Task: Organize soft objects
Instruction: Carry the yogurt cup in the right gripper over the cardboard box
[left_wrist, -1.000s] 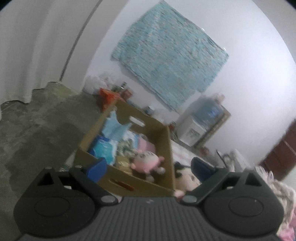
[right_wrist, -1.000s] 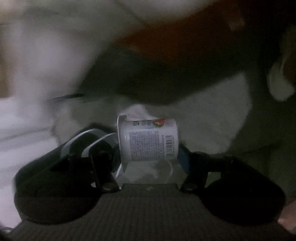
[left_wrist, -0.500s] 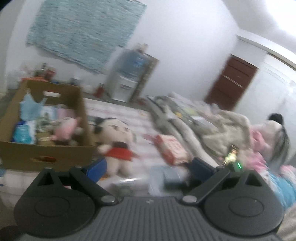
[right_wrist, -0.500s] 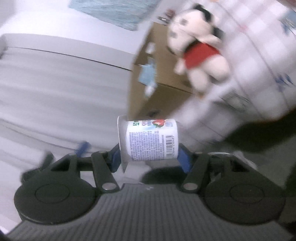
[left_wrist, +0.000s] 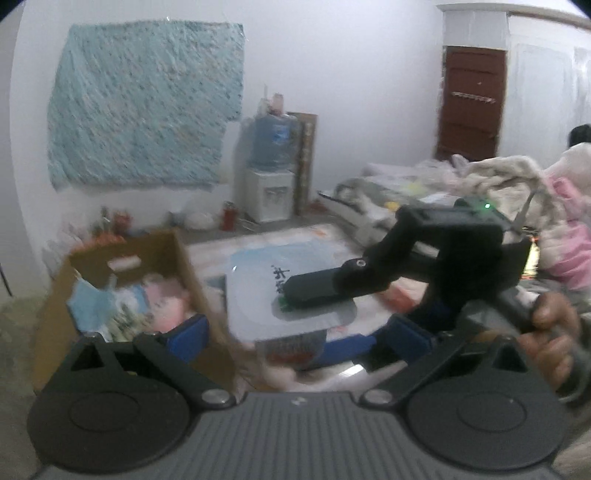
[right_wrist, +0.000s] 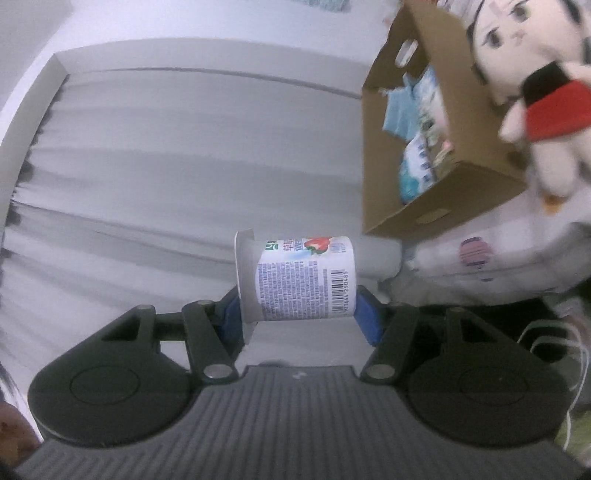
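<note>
My right gripper (right_wrist: 299, 314) is shut on a white strawberry yogurt cup (right_wrist: 299, 280), which lies sideways between the blue pads (right_wrist: 367, 317). In the left wrist view the same cup (left_wrist: 291, 295) shows its foil lid, with the black right gripper (left_wrist: 443, 258) reaching in from the right. My left gripper (left_wrist: 299, 332) has its jaws opening wide. The cup sits between its fingers, and the pads (left_wrist: 188, 338) stand apart from it. A cardboard box (left_wrist: 122, 266) (right_wrist: 424, 206) holds soft packs and a pink plush. A doll in a red dress (right_wrist: 535, 74) lies beside the box.
A person's hand (left_wrist: 554, 332) grips the right tool. A heap of bedding (left_wrist: 480, 177) fills the right. A water dispenser (left_wrist: 271, 173), a teal cloth (left_wrist: 144, 103) on the wall and a brown door (left_wrist: 469, 107) stand behind. A white curtain (right_wrist: 184, 147) hangs left of the box.
The left view swung right from the box toward the bed, then met the right gripper with the cup. The right gripper rose off the plush pile, cup still held.
</note>
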